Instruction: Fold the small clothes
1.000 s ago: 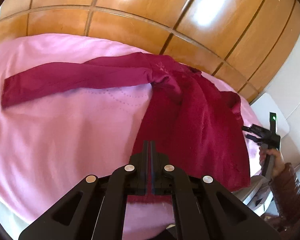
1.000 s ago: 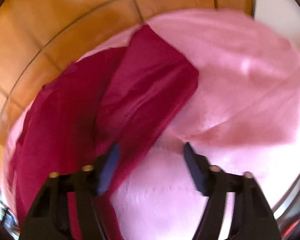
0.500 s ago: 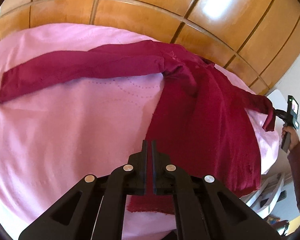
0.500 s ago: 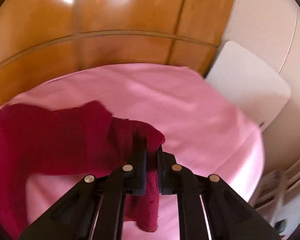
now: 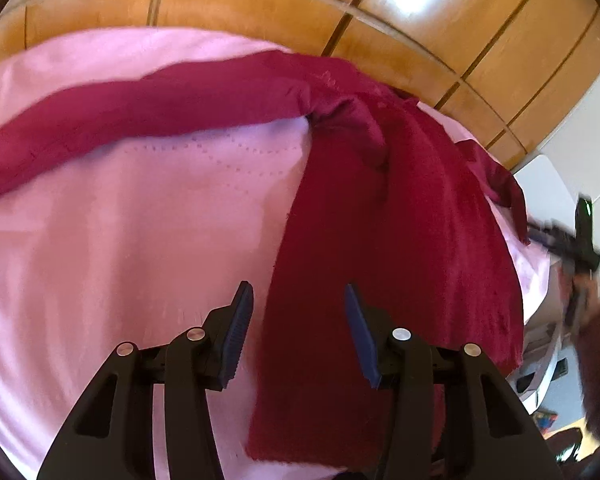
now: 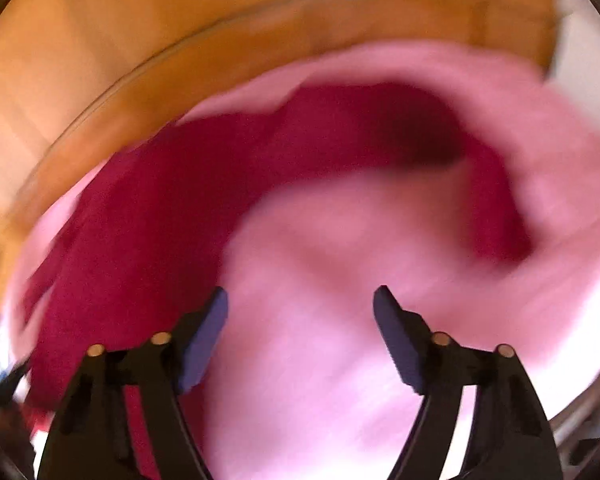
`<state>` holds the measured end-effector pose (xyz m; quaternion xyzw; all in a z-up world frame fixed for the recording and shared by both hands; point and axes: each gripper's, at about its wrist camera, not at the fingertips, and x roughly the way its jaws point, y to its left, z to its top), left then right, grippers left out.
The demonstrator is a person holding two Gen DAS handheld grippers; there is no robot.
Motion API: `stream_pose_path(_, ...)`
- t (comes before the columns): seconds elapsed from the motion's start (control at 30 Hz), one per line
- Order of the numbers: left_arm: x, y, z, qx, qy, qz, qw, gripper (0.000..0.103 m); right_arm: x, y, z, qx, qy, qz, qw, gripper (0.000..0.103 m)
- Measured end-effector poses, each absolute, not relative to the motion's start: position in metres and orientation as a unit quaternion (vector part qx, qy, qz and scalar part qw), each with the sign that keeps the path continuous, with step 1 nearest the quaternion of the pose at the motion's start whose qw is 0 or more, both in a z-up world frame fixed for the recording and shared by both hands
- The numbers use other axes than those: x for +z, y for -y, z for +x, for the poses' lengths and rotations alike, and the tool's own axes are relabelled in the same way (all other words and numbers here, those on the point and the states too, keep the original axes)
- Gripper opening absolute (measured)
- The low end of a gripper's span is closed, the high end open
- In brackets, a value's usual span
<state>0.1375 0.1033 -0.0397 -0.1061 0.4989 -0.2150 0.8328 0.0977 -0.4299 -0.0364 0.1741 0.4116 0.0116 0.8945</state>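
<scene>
A dark red long-sleeved top (image 5: 384, 240) lies spread on a pink cloth (image 5: 120, 240). One sleeve stretches out to the left and the other sleeve (image 5: 500, 184) reaches to the right edge. My left gripper (image 5: 298, 304) is open, its jaws straddling the top's left hem edge. My right gripper (image 6: 300, 300) is open and empty above bare pink cloth (image 6: 320, 360), with the top (image 6: 172, 200) to its left and the right sleeve (image 6: 496, 216) curling ahead. That view is blurred. The right gripper also shows at the left wrist view's right edge (image 5: 560, 240).
A wooden panelled wall (image 5: 380, 8) rises behind the pink-covered surface. A white chair or board (image 5: 548, 184) stands past its right edge. The person's sleeved arm (image 5: 596, 352) is at the right, beside clutter on the floor.
Both grippers have opened. The left one let go of the hem, the right one let go of the right sleeve, which now lies on the cloth. The right gripper has swung fast.
</scene>
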Motion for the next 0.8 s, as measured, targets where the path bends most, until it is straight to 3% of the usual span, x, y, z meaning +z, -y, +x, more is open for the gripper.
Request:
stream_pose_path(0.07, -0.047, -0.103, 0.143, -0.223, -0.511, -0.117, 0.822, 0.038, -0.06, 0.394, 0.085, 0.069, -0.443, 0.184, 0.875, 0.053)
stream_pose_path(0.13, -0.047, -0.096, 0.141, -0.244, -0.511, -0.104, 0.818, 0.029, -0.078, 0.364, 0.076, 0.091, -0.466, 0.167, 0.864, 0.051)
stream_pose_path(0.17, -0.046, -0.091, 0.138, -0.249, -0.507, -0.09, 0.82, 0.024, -0.079, 0.35, 0.07, 0.081, -0.46, 0.132, 0.874, 0.043)
stream_pose_path(0.2, -0.046, -0.087, 0.136, -0.251, -0.505, -0.077, 0.822, 0.009, -0.078, 0.344, 0.066, 0.08, -0.459, 0.118, 0.877, 0.029)
stream_pose_path(0.23, -0.046, -0.086, 0.134, -0.246, -0.502, -0.068, 0.827, 0.003, -0.075, 0.34, 0.064, 0.093, -0.462, 0.119, 0.874, 0.008)
stream_pose_path(0.5, -0.019, -0.113, 0.102, -0.253, -0.469, -0.117, 0.838, 0.002, -0.023, 0.37, 0.033, 0.032, -0.426, 0.041, 0.903, 0.007)
stream_pose_path(0.63, -0.035, -0.1, 0.089, -0.259, -0.506, -0.094, 0.817, 0.003, -0.044, 0.38, 0.048, -0.015, -0.462, 0.014, 0.887, 0.015)
stream_pose_path(0.67, -0.037, -0.101, 0.089, -0.245, -0.511, -0.093, 0.819, 0.005, -0.049, 0.378, 0.05, -0.022, -0.464, 0.014, 0.885, 0.04)
stream_pose_path(0.73, -0.035, -0.12, 0.09, -0.224, -0.507, -0.126, 0.823, 0.018, -0.049, 0.377, 0.051, -0.035, -0.454, 0.018, 0.89, 0.079)
stream_pose_path(0.8, -0.028, -0.15, 0.094, -0.18, -0.493, -0.159, 0.836, 0.018, -0.042, 0.364, 0.056, -0.037, -0.43, 0.001, 0.902, 0.078)
